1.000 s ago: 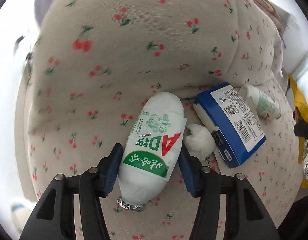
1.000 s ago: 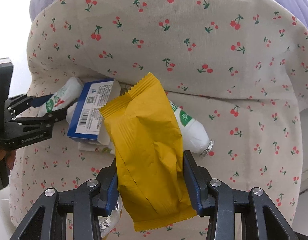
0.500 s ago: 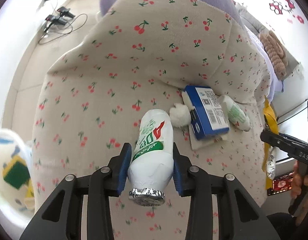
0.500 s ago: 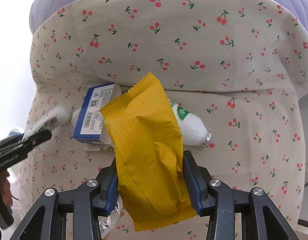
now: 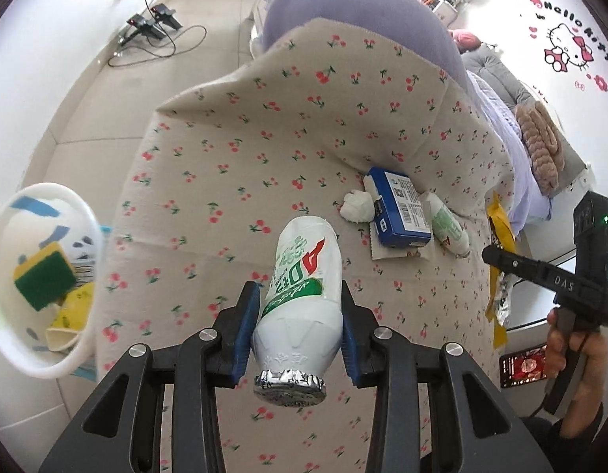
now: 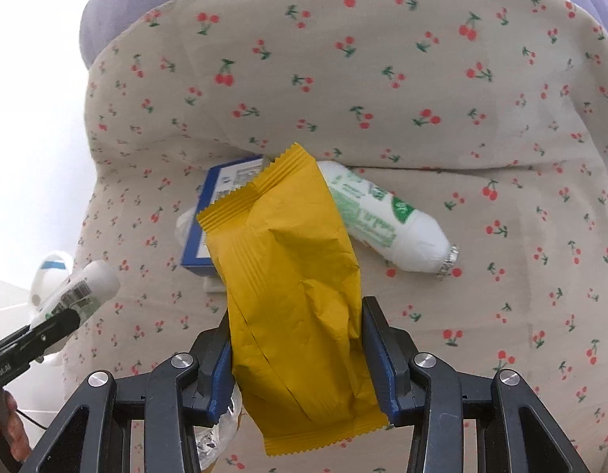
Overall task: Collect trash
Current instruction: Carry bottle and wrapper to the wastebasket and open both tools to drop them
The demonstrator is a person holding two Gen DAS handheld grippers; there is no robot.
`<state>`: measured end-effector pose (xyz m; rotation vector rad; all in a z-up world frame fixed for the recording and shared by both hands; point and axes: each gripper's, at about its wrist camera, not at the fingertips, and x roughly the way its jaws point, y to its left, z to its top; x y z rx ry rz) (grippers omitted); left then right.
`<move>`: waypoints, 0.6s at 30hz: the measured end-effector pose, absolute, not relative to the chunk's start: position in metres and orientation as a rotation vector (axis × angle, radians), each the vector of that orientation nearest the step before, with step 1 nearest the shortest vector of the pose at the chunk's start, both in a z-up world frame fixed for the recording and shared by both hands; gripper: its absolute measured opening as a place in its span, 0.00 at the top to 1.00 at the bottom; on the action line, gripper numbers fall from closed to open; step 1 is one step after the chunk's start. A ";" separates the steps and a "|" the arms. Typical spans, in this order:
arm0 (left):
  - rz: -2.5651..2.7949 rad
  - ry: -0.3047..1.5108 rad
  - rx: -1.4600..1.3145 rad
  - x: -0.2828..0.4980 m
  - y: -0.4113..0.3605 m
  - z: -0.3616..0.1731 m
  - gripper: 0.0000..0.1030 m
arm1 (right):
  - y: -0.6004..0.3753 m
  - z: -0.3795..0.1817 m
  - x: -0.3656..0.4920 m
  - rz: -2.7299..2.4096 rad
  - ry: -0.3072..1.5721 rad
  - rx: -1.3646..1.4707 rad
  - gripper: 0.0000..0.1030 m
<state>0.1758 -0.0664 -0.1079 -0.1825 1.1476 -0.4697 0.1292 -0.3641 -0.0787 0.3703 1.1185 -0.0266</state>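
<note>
My left gripper [image 5: 300, 331] is shut on a white AD drink bottle [image 5: 300, 287] with a foil cap, held above the cherry-print cushion [image 5: 233, 165]. A white trash bin [image 5: 40, 295] holding a sponge and wrappers is at the far left. My right gripper [image 6: 296, 339] is shut on a yellow snack wrapper [image 6: 288, 276], held over the same cushion [image 6: 383, 79]. On the cushion lie a blue box [image 5: 398, 209], a crumpled white tissue [image 5: 357, 205] and a second white bottle [image 6: 383, 228]. The left gripper with its bottle [image 6: 79, 291] shows at the left of the right wrist view.
Cables and chargers [image 5: 154, 27] lie on the tiled floor at the back. A purple duvet [image 5: 363, 27] covers the bed behind the cushion. A phone [image 5: 525, 366] lies at the lower right. The right gripper's handle [image 5: 560, 280] and hand are at the right.
My left gripper closed on the bottle, lifted it off the cushion and pulled back toward the bin, which came into view. The right gripper kept holding the yellow wrapper, shifting slightly.
</note>
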 end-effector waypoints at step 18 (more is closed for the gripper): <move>-0.313 1.021 -0.303 0.159 0.054 -0.082 0.61 | -0.275 -0.056 0.154 0.092 1.055 0.338 0.52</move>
